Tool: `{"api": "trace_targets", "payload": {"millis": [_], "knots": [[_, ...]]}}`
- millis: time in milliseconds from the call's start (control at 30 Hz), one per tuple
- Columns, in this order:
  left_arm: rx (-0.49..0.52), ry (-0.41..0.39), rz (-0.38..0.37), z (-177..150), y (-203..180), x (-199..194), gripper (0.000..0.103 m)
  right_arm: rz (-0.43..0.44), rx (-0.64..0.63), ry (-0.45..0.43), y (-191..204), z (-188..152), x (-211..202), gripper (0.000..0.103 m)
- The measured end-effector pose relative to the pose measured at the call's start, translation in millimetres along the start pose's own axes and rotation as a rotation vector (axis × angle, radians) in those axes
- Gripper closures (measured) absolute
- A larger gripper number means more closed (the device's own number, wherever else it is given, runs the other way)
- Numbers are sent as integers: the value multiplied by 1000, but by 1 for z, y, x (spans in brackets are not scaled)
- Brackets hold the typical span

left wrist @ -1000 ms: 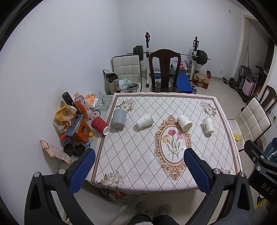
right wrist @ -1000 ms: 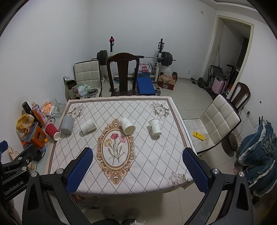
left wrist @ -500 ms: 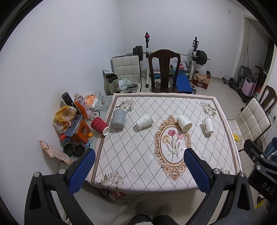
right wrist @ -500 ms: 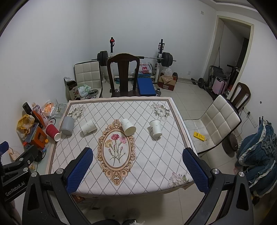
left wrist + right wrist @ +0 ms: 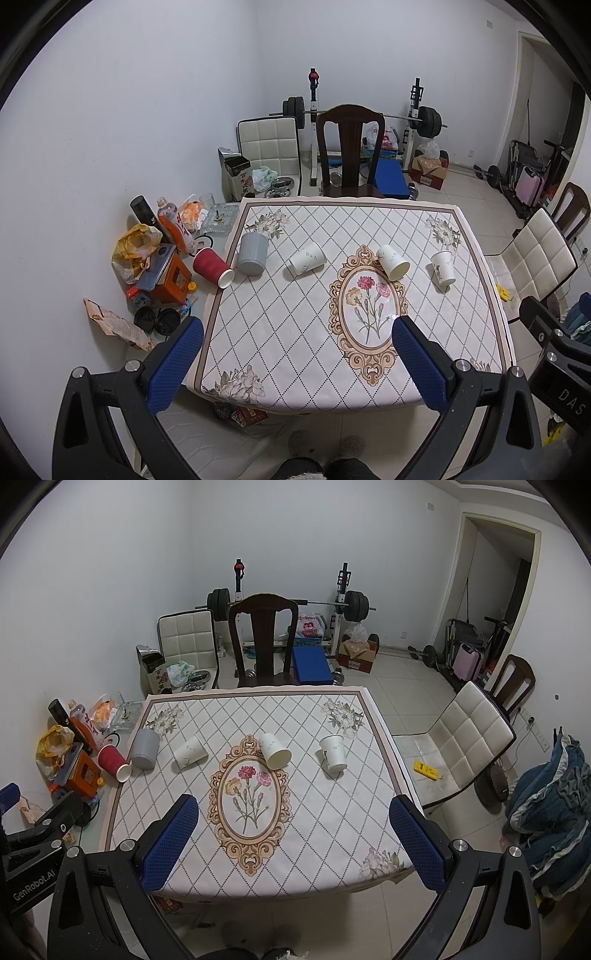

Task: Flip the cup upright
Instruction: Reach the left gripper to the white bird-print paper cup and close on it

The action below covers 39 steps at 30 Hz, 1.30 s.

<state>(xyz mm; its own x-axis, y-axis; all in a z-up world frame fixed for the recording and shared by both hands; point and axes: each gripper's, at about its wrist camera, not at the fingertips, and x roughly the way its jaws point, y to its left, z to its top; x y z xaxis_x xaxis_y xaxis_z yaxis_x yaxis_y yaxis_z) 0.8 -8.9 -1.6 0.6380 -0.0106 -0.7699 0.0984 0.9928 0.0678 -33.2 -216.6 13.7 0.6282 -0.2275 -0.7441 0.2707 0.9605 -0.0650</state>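
Note:
Several cups lie on their sides in a row across the table [image 5: 295, 332]: a red ribbed cup [image 5: 213, 267] at the left edge, a grey cup [image 5: 252, 253], and three white paper cups [image 5: 307, 258] [image 5: 393, 262] [image 5: 443, 268]. The right wrist view shows the same row: red [image 5: 114, 763], grey [image 5: 145, 753], white [image 5: 190, 754] [image 5: 274, 750] [image 5: 333, 753]. My left gripper [image 5: 295, 354] and right gripper [image 5: 293, 834] are open and empty, held high above the table's near edge, far from the cups.
A dark wooden chair [image 5: 349, 147] stands at the table's far side and a white padded chair [image 5: 458, 738] at its right. Bottles, bags and boxes [image 5: 159, 251] crowd the floor at the left. A barbell rack [image 5: 288, 605] stands against the back wall.
Both views have shifted very slightly; the cups have not moved and both grippers stay open.

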Motion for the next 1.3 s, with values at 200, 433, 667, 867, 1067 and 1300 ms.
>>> {"api": "trace_targets", "payload": {"millis": [200, 433, 667, 867, 1067, 1300], "knots": [[-4, 5, -18, 1, -5, 1, 0, -4, 0, 3, 4, 3, -2, 0], [2, 10, -37, 4, 9, 15, 0, -19, 21, 5, 13, 6, 0, 0], [59, 100, -22, -5, 9, 80, 0, -45, 82, 71, 16, -2, 34, 0], [103, 274, -25, -31, -8, 161, 0, -157, 160, 211, -3, -31, 112, 0], [178, 401, -34, -45, -58, 223, 0, -227, 220, 383, -50, -68, 204, 0], [257, 479, -22, -31, -133, 285, 0, -233, 231, 555, -107, -96, 313, 0]]}}
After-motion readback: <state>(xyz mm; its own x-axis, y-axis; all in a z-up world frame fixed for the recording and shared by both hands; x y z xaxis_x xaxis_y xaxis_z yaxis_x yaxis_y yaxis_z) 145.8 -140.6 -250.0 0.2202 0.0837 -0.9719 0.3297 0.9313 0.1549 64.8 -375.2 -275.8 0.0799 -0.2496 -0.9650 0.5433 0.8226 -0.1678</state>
